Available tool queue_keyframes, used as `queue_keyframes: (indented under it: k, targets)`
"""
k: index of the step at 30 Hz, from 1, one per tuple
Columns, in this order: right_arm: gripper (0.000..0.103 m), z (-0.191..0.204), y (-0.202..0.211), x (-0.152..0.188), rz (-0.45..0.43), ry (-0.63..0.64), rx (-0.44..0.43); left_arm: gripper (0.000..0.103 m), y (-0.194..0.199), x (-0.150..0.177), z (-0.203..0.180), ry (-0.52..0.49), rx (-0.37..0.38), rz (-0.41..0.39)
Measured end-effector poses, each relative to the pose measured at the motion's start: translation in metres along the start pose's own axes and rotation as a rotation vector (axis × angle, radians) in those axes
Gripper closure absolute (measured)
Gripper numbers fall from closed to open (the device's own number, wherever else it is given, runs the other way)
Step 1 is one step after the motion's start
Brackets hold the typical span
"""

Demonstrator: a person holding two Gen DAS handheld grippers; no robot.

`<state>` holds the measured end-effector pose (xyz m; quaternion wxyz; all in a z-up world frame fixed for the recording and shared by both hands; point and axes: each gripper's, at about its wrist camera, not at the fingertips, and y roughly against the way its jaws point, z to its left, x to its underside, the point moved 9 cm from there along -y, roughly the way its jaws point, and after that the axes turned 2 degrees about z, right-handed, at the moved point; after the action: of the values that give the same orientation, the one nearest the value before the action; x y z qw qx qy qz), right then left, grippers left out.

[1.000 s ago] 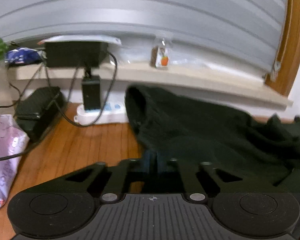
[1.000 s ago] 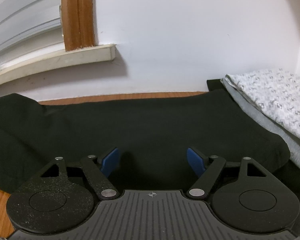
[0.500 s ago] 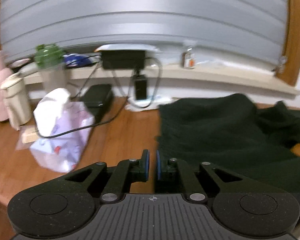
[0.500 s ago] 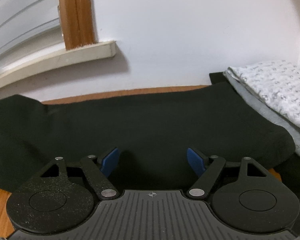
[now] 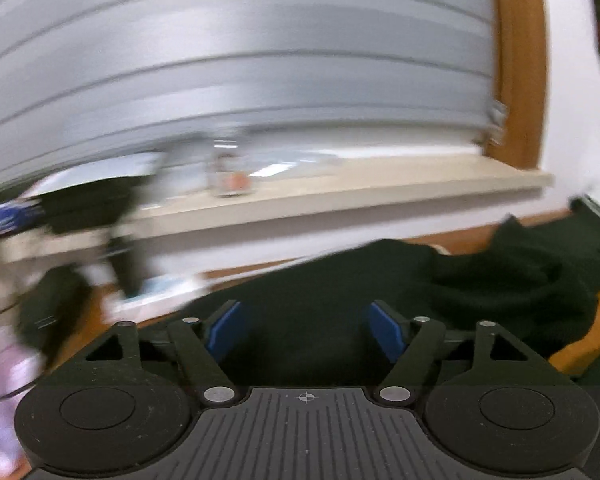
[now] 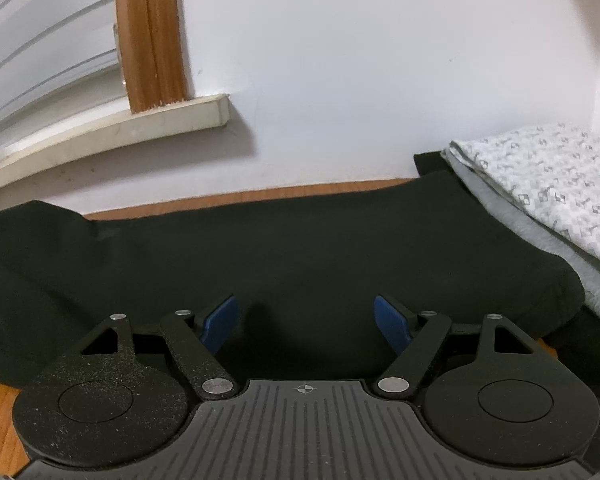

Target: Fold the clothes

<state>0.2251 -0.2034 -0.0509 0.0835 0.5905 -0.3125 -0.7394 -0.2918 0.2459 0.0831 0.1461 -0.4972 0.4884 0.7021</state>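
Left gripper (image 5: pixel 306 330) is opening, right gripper (image 6: pixel 306 326) spread, both empty over the black garment (image 6: pixel 300 248) ahead; I'd pinch matching edges, then fold evenly.

blurred: sill clutter (image 5: pixel 80 208) | cut off: patterned cloth (image 6: pixel 560 184), dark garment (image 6: pixel 260 260)

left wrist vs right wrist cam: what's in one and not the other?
Left wrist only: the left gripper, its jaws opening with nothing pinched between them, plus blurred black boxes and cables and a white power strip at the left, too smeared to detail.
Right wrist only: the right gripper, open, and a folded stack of grey patterned fabric at the right.
Both: the black garment on the wooden table, the window sill and wooden frame.
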Motion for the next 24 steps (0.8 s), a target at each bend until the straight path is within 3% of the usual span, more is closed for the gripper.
queue_keyframes:
  k: [3,8,17,20,24]
  targets:
    - [0.028,0.000,0.000,0.001,0.001,-0.001,-0.002,0.029,-0.050,-0.009,-0.040,0.029,0.104,0.015]
    - [0.028,-0.001,0.000,0.001,-0.016,-0.001,0.005,0.029,-0.107,-0.013,-0.095,-0.070,0.155,0.060]
    - [0.028,0.001,-0.002,0.001,-0.002,0.001,-0.006,0.029,-0.125,0.031,-0.078,-0.085,0.129,0.135]
    - [0.028,0.002,-0.003,0.002,0.004,-0.001,-0.006,0.029,-0.113,0.039,-0.062,-0.010,0.167,0.130]
    - [0.028,0.001,0.001,0.002,-0.020,-0.020,-0.006,0.029,-0.105,0.042,-0.054,0.001,0.163,0.128]
